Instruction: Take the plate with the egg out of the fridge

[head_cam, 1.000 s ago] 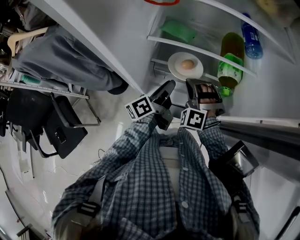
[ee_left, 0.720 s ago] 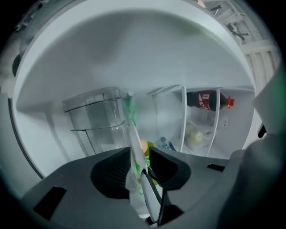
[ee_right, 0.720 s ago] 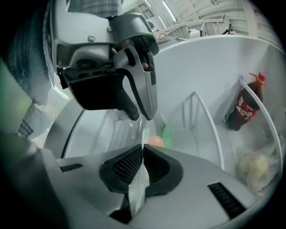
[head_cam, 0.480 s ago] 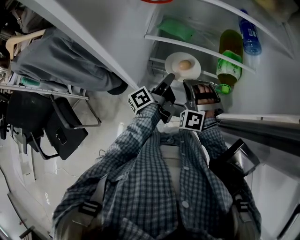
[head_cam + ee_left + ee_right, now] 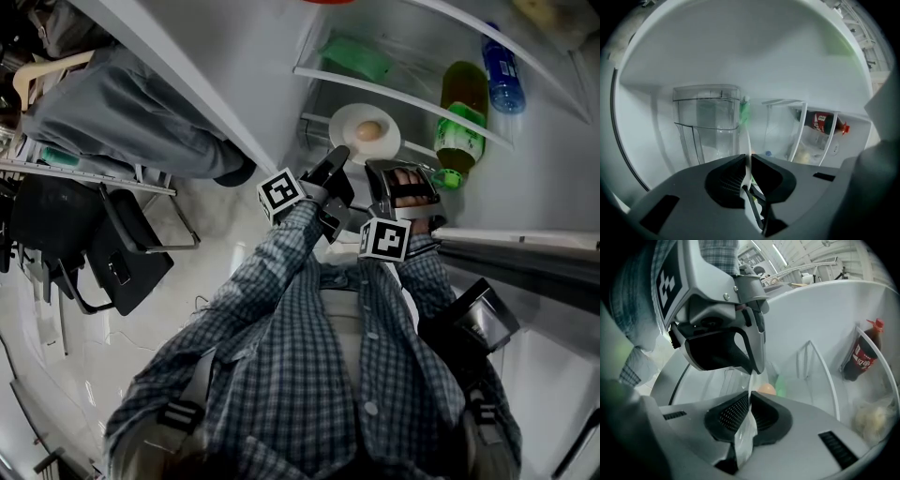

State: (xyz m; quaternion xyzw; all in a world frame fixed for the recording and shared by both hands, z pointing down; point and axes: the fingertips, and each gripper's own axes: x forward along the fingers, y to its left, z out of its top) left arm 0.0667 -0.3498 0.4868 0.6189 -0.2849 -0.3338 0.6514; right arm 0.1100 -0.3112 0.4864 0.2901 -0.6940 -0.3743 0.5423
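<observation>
The plate (image 5: 348, 142) sits in the upper middle of the head view, inside the fridge (image 5: 253, 66), with the egg (image 5: 369, 130) loose near its centre. I have both tongs on its near rim. The left tongs (image 5: 337, 156) have just been closing, and their view shows the thin white rim edge-on between the jaws, gripped. The right tongs (image 5: 394, 165) are clenched on the rim just beside them, with the egg visible beyond their jaws.

My main worry is the egg. Nothing holds it in place, so if I tip the plate on the way out it will roll off the far side.

Both grips are on one side of the rim, so the far side is unsupported. I expect it to sag, or the glazed rim to slip through the pads.

If my hands pull unevenly, the plate could twist and lever out of one grip.

The shelf (image 5: 403, 101) runs close above the plate, and a green bottle (image 5: 457, 141) stands to its right. Lifting too high or swinging right could knock either one.
</observation>
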